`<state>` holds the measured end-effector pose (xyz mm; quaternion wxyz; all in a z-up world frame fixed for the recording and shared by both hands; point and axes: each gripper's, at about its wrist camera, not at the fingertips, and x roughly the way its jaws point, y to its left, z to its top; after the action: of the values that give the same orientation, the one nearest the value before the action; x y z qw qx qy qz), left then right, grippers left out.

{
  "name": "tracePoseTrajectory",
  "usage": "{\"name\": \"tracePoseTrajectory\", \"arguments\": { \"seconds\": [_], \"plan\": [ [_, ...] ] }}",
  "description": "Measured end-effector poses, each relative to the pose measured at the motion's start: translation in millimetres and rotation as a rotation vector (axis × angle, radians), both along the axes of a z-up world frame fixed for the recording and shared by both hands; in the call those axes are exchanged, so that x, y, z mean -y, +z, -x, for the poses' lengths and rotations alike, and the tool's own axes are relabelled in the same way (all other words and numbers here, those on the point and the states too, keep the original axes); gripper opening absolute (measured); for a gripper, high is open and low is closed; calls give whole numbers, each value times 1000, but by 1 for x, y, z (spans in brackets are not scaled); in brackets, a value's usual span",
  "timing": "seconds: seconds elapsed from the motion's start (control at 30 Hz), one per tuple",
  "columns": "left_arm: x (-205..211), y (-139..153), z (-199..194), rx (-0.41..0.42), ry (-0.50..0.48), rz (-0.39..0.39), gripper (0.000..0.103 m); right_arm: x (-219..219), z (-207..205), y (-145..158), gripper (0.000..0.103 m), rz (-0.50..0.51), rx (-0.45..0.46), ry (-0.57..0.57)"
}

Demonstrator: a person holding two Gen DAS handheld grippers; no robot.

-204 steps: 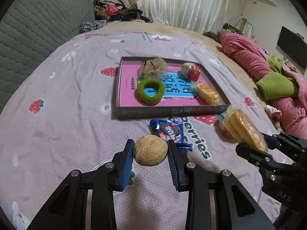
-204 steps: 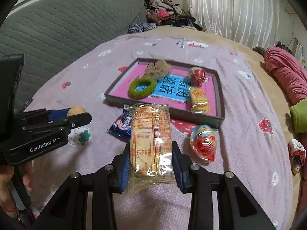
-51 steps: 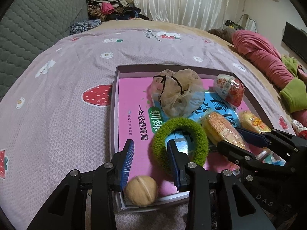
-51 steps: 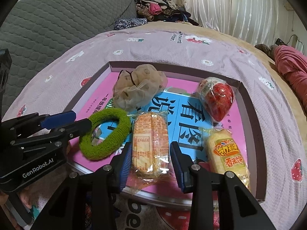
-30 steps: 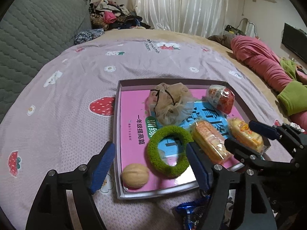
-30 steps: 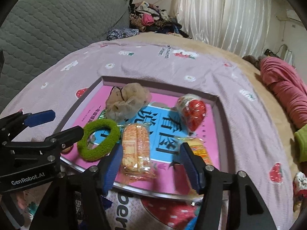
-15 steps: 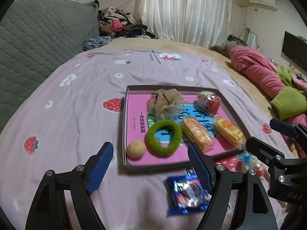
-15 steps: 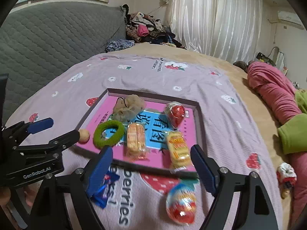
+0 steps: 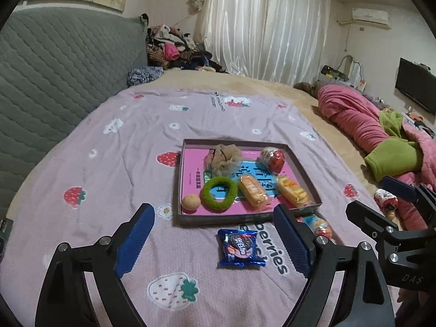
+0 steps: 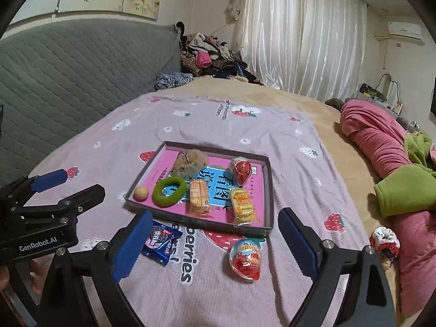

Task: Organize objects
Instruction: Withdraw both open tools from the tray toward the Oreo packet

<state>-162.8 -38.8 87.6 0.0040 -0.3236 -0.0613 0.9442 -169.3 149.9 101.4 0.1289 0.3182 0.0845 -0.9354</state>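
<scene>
A shallow tray [image 9: 178,182] [image 10: 268,188] with a pink book inside lies on the pink bedspread. In it are a walnut [image 9: 190,202] [image 10: 141,193], a green hair ring [image 9: 218,194] [image 10: 169,191], a cracker pack [image 9: 252,189] [image 10: 199,196], a yellow snack pack [image 9: 293,190] [image 10: 242,203], a beige scrunchie [image 9: 224,158] and a red egg-shaped snack [image 9: 273,159]. Outside the tray lie a blue cookie packet [image 9: 239,248] [image 10: 159,241] and a second red egg-shaped snack [image 10: 245,257] [image 9: 317,224]. My left gripper [image 9: 214,241] and right gripper [image 10: 215,241] are both open and empty, held back in front of the tray.
A grey quilted headboard [image 9: 54,62] runs along the left. A pink and green quilt [image 10: 395,169] is heaped on the right. Clothes [image 9: 174,51] are piled at the far end by the white curtains. A small red-and-white object [image 10: 384,239] lies at the right by the quilt.
Both grippers let go of the walnut and the cracker pack in the tray, opened wide and pulled back and up. The tray now looks smaller and farther away.
</scene>
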Motion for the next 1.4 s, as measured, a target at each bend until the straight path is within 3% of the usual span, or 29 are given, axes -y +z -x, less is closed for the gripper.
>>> {"name": "tracePoseTrajectory", "arguments": {
  "seconds": [0.67, 1.4],
  "plan": [
    [-34, 41, -87, -40, -13, 45, 90, -46, -84, 28, 94, 30, -39, -13],
    [-59, 23, -122, -17, -53, 79, 90, -66, -121, 16, 94, 30, -27, -31]
  ]
}}
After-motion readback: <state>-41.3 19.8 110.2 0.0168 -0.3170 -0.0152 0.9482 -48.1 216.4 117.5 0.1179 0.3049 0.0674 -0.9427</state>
